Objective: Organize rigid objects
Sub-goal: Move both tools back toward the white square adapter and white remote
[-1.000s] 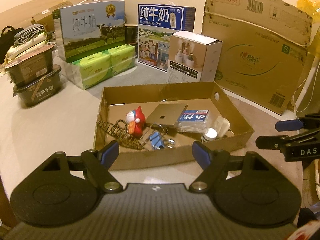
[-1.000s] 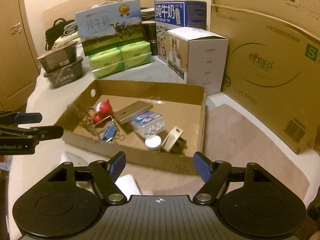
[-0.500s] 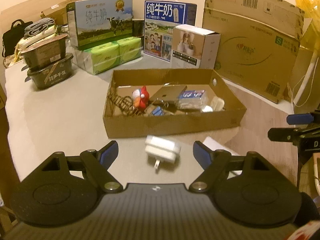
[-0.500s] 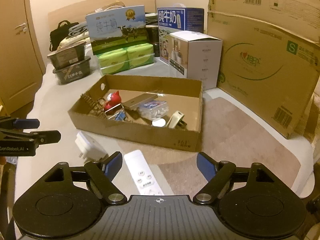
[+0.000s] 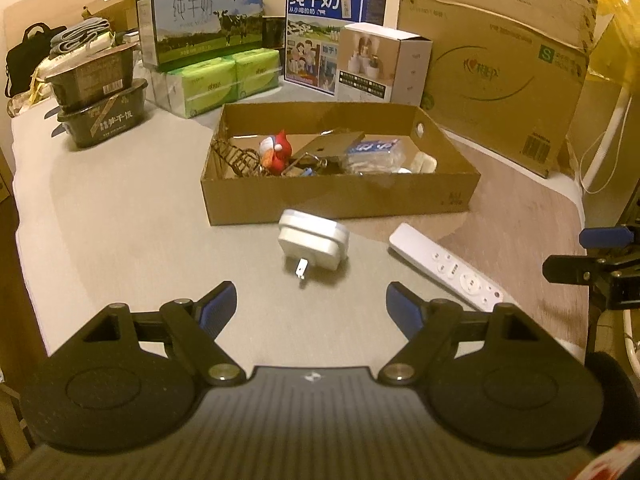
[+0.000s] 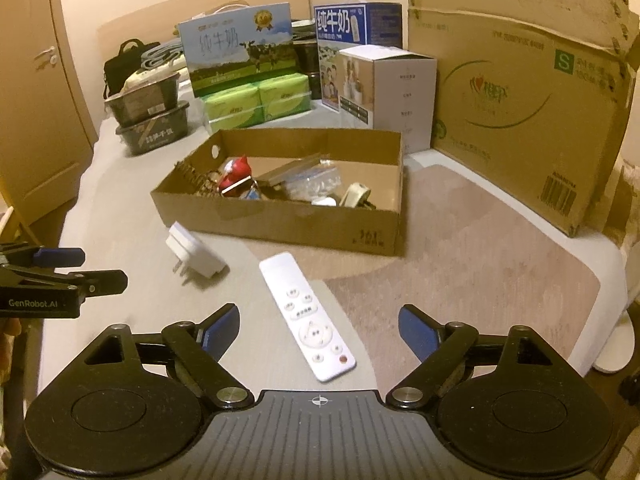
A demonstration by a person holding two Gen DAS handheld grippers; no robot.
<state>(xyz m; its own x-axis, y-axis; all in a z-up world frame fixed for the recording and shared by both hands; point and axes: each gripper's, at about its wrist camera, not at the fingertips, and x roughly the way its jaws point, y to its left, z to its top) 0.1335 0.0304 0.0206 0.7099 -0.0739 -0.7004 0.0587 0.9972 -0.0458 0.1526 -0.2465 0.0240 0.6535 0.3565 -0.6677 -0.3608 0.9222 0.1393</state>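
Observation:
A shallow cardboard box [image 5: 340, 196] [image 6: 280, 220] holds a red figurine [image 5: 276, 152], a grey flat card, a blue-labelled packet and several small items. In front of it on the grey surface lie a white plug adapter [image 5: 314, 240] [image 6: 196, 252] and a white remote control [image 5: 444, 266] [image 6: 308, 316]. My left gripper [image 5: 310, 306] is open and empty, just short of the adapter. My right gripper [image 6: 320, 326] is open and empty, with the remote's near end between its fingers' line.
Milk cartons [image 5: 200, 20], green tissue packs [image 5: 216, 80], dark food bowls [image 5: 100, 116], a white box [image 5: 384, 64] and a large cardboard carton [image 5: 500, 60] stand behind the box. A wooden door [image 6: 32, 100] is at far left.
Both grippers have pulled back from the cardboard box. The adapter and the remote have come into view in front of the box. Both grippers stay open.

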